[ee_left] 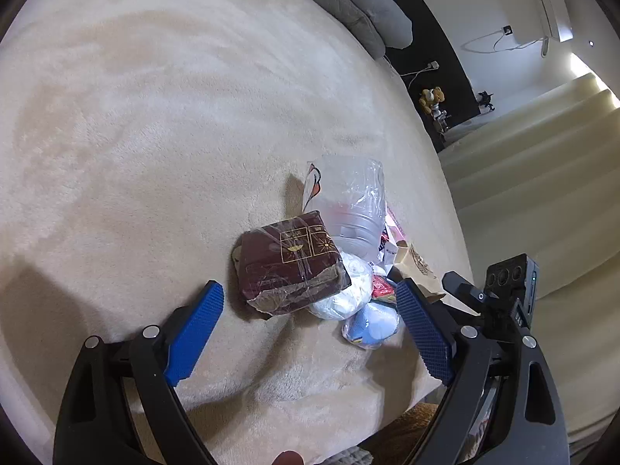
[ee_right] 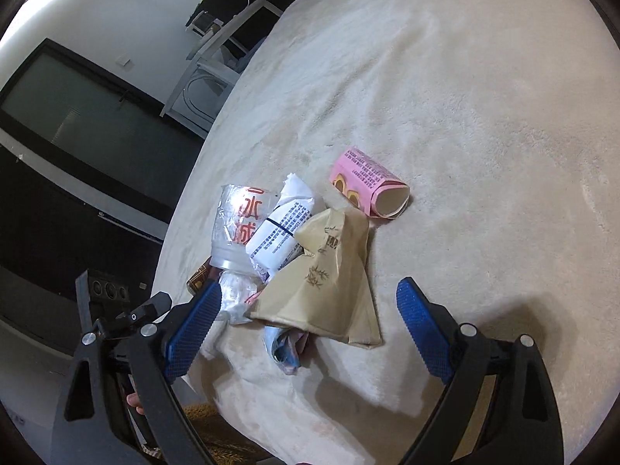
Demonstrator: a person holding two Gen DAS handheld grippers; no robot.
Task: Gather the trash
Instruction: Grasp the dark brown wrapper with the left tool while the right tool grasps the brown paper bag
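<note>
A pile of trash lies on the cream bed cover (ee_left: 135, 135). In the left wrist view a crushed dark red box (ee_left: 290, 267) lies in front, with a clear plastic cup (ee_left: 352, 201), white wadded wrappers (ee_left: 348, 290) and a blue-white wrapper (ee_left: 372, 325) beside it. My left gripper (ee_left: 310, 310) is open just short of the red box. In the right wrist view a tan paper bag (ee_right: 325, 286), a white printed packet (ee_right: 279, 232), the clear cup (ee_right: 232, 228) and a pink carton (ee_right: 368, 186) show. My right gripper (ee_right: 310, 310) is open, its jaws either side of the tan bag.
Grey pillows (ee_left: 360, 11) lie at the far end of the bed. The bed edge drops off by the pile, with cream curtains (ee_left: 542, 162) beyond it. A dark TV screen (ee_right: 77, 108) and a white rack (ee_right: 217, 58) stand past the bed.
</note>
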